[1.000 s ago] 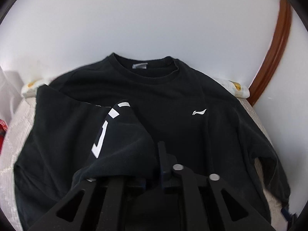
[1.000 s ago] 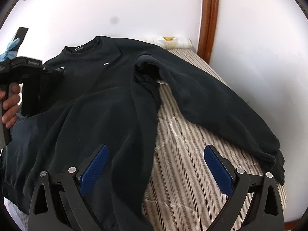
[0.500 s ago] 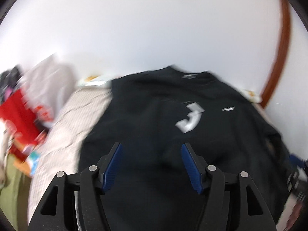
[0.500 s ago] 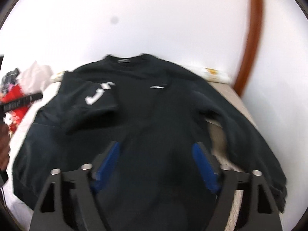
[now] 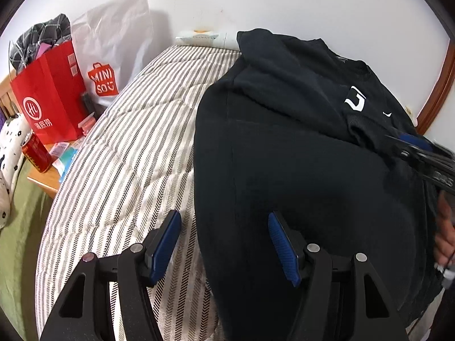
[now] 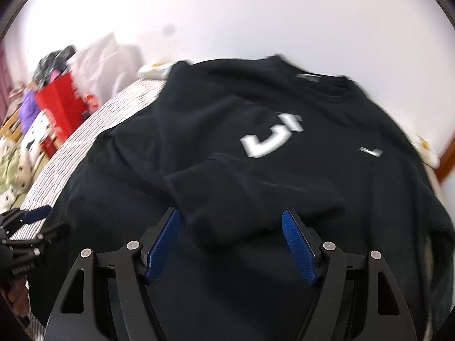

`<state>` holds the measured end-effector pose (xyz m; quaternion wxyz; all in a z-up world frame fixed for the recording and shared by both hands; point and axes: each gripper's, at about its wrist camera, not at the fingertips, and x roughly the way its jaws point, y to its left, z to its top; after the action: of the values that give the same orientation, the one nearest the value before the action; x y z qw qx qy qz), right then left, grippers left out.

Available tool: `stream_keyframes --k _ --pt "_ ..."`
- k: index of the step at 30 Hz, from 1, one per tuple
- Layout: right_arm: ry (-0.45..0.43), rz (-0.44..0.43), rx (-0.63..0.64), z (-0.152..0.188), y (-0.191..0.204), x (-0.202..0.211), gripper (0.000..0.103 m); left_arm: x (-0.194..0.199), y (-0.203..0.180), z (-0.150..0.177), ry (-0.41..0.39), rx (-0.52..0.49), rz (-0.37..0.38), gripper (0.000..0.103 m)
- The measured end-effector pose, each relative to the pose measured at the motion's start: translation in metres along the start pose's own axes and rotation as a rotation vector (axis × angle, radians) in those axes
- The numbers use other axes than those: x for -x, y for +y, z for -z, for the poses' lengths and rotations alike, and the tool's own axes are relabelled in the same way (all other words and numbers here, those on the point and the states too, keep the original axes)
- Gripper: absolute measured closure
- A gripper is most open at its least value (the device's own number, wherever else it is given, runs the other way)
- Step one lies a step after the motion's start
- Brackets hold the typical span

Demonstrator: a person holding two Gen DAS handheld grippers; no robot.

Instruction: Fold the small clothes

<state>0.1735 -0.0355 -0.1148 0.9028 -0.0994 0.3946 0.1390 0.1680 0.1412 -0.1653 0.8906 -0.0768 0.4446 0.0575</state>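
A black sweatshirt point(image 5: 298, 170) lies flat on a striped mattress point(image 5: 128, 156). Its left sleeve point(image 5: 284, 85) is folded across the chest, white lettering point(image 5: 355, 101) facing up. It also shows in the right wrist view point(image 6: 256, 170), blurred, with the folded sleeve's cuff point(image 6: 227, 199) just ahead of the jaws. My left gripper point(image 5: 224, 241) is open and empty, straddling the sweatshirt's left edge near the hem. My right gripper point(image 6: 230, 241) is open and empty above the sweatshirt's lower middle. Each gripper shows at the edge of the other's view.
A red paper bag point(image 5: 48, 96) and a white shopping bag point(image 5: 113, 45) stand on a wooden bedside table with a red can point(image 5: 35, 153) at the left. A white wall is behind, with a brown wooden frame point(image 5: 438, 85) at right.
My left gripper let go of the sleeve, which now lies folded over the chest, and pulled back left to the hem edge. My right gripper swung left from the right sleeve to the middle.
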Motion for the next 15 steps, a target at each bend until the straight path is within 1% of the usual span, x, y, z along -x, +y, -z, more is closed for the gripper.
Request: stream_keyframes --k 2,6,7,8,9,10,11,12,13,15 --pt "0.011 0.039 0.041 -0.003 0.012 -0.014 0.030 -0.002 0.000 0.001 -0.005 -0.012 -0.013 0.034" --pt "0.038 0.096 0.089 -0.006 0.022 -0.043 0.030 -0.002 -0.002 0.002 -0.021 -0.017 -0.022 0.031" --pt "0.046 0.100 0.103 -0.006 0.022 -0.050 0.037 -0.002 -0.003 0.002 -0.026 -0.016 -0.024 0.029" --pt "0.042 0.111 0.107 -0.005 0.021 -0.051 0.048 -0.002 -0.003 0.003 -0.033 -0.020 -0.031 0.028" --pt "0.033 0.118 0.108 -0.005 0.019 -0.050 0.055 -0.003 -0.005 0.003 -0.032 -0.027 -0.038 0.028" --pt "0.030 0.114 0.111 -0.007 0.015 -0.046 0.070 -0.003 -0.005 0.002 -0.032 -0.028 -0.039 0.028" --pt "0.024 0.084 0.100 -0.009 0.010 -0.041 0.080 -0.003 -0.004 0.002 -0.032 -0.024 -0.036 0.027" --pt "0.006 0.048 0.070 -0.010 -0.001 -0.032 0.080 -0.003 -0.004 0.002 -0.031 -0.024 -0.032 0.027" --pt "-0.012 0.033 0.043 -0.012 -0.009 -0.025 0.081 -0.003 -0.004 0.002 -0.030 -0.024 -0.029 0.025" --pt "-0.026 0.027 -0.021 -0.014 -0.036 -0.012 0.081 -0.004 -0.004 0.002 -0.030 -0.027 -0.032 0.025"
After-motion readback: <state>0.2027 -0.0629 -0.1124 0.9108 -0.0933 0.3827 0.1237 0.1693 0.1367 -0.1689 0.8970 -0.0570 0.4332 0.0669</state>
